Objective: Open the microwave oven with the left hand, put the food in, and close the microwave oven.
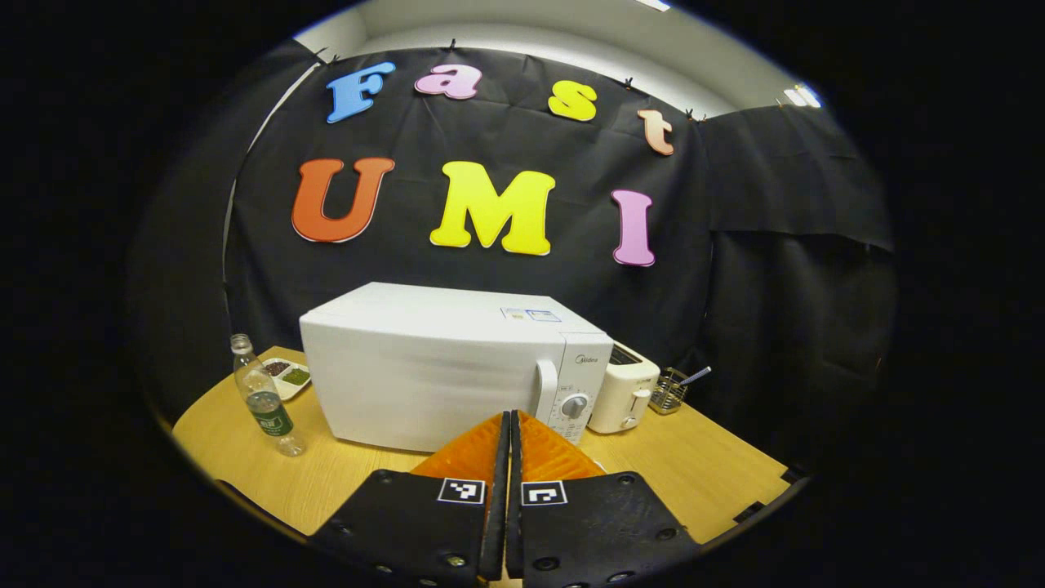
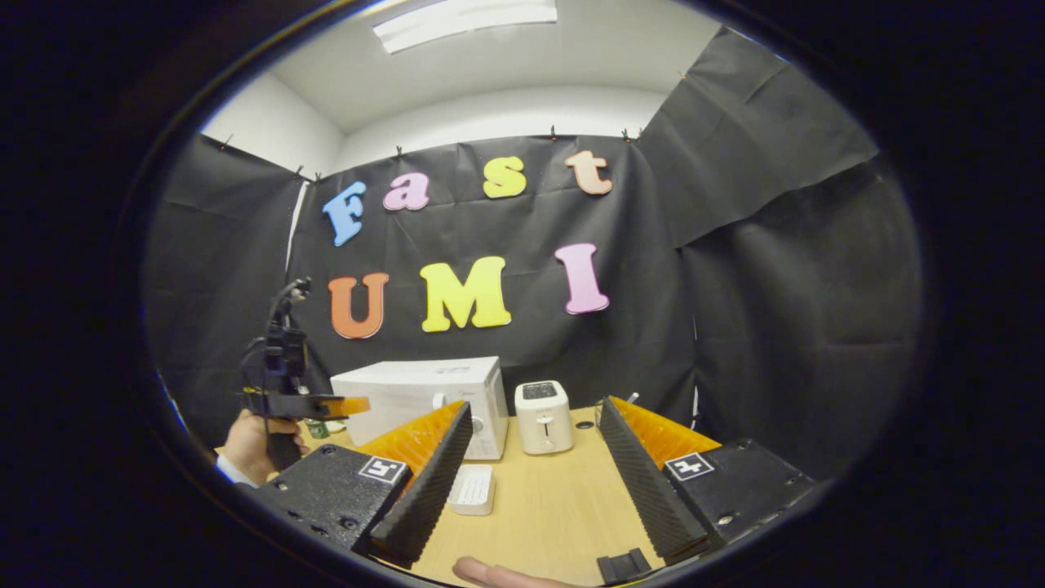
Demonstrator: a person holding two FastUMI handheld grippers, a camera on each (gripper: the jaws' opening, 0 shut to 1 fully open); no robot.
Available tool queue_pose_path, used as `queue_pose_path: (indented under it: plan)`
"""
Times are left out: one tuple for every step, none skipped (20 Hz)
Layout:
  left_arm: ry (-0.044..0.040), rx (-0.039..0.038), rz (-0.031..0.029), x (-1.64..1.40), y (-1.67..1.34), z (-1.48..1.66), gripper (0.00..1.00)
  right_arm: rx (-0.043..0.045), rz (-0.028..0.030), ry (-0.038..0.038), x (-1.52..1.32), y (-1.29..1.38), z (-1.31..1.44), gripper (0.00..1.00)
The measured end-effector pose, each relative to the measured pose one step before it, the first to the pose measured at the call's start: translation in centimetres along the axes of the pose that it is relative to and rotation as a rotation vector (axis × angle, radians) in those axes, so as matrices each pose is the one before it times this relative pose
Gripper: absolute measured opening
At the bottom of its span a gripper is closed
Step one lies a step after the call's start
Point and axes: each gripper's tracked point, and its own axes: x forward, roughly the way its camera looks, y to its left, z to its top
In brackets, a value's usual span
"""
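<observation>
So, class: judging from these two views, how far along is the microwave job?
Nothing looks done: the microwave door is closed. The left gripper, shut and empty, faces its handle without touching it. The right gripper is open over the table, holding nothing. Opening, loading the food and closing all remain.

Black cloth (image 2: pixel 735 269) draped the booth's walls beneath a white ceiling (image 2: pixel 522 73), where a bright light panel (image 2: pixel 465 23) glowed overhead; a wooden table (image 2: pixel 547 506) stood near.

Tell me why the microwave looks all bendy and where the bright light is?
Left gripper view: the fisheye lens bows the microwave and the table edge; everything stays sharp. Right gripper view: a ceiling light glares white at the top, and the toaster looks small and crisp.
</observation>
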Motion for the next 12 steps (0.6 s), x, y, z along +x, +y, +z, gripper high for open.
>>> queue_pose_path:
  plan:
    - [-0.02035, 0.00563, 0.01719, -1.701, 0.315, 0.983, 0.02, -0.00639, 0.00124, 0.00593, 0.167, 0.308, 0.093, 1.00]
    - [-0.02092, 0.00407, 0.01377, -1.706, 0.382, 0.958, 0.02, -0.00439, 0.00226, 0.00403, 0.145, 0.418, 0.113, 1.00]
    - [-0.01607, -0.00001, 0.01093, -1.361, 0.220, 0.740, 0.02, -0.00149, 0.00295, -0.00070, 0.097, 0.392, 0.236, 0.89]
    - [-0.01527, -0.00304, 0.01058, -1.450, 0.094, 0.641, 0.02, -0.00035, 0.00266, -0.00356, -0.028, 0.368, 0.297, 0.89]
    - [-0.01336, 0.00968, 0.03151, -1.509, 0.595, 0.690, 0.02, -0.00177, 0.00341, -0.00350, -0.022, 0.386, 0.325, 0.89]
    - [-0.01392, 0.01625, 0.03805, -1.504, 1.026, 0.616, 0.24, -0.00426, -0.00255, -0.00182, 0.017, 0.209, 0.242, 0.89]
    - [-0.01356, 0.02541, 0.03861, -1.673, 0.804, 0.633, 0.47, -0.00601, -0.00749, -0.00052, 0.054, 0.103, 0.304, 0.89]
    - [-0.01651, 0.02904, 0.03698, -0.630, 0.856, 0.001, 0.69, -0.00745, -0.00280, -0.00371, -0.035, 0.249, 0.390, 0.89]
    - [-0.01627, 0.01230, 0.02709, -1.339, 0.730, 0.363, 0.92, -0.00665, -0.00136, -0.00429, 0.038, 0.300, 0.446, 0.89]
    - [-0.01113, 0.00577, 0.01124, -1.211, 0.427, 0.216, 0.91, -0.00323, -0.00344, -0.00255, -0.109, 0.111, 0.315, 0.89]
    - [-0.01246, 0.00099, 0.00587, -1.004, 0.343, 0.297, 0.91, -0.00371, 0.00069, 0.00072, -0.066, 0.347, 0.222, 1.00]
    - [-0.00773, -0.00393, 0.00709, -1.015, 0.535, 0.104, 0.92, -0.00822, 0.00211, 0.00431, -0.082, 0.286, 0.018, 0.89]
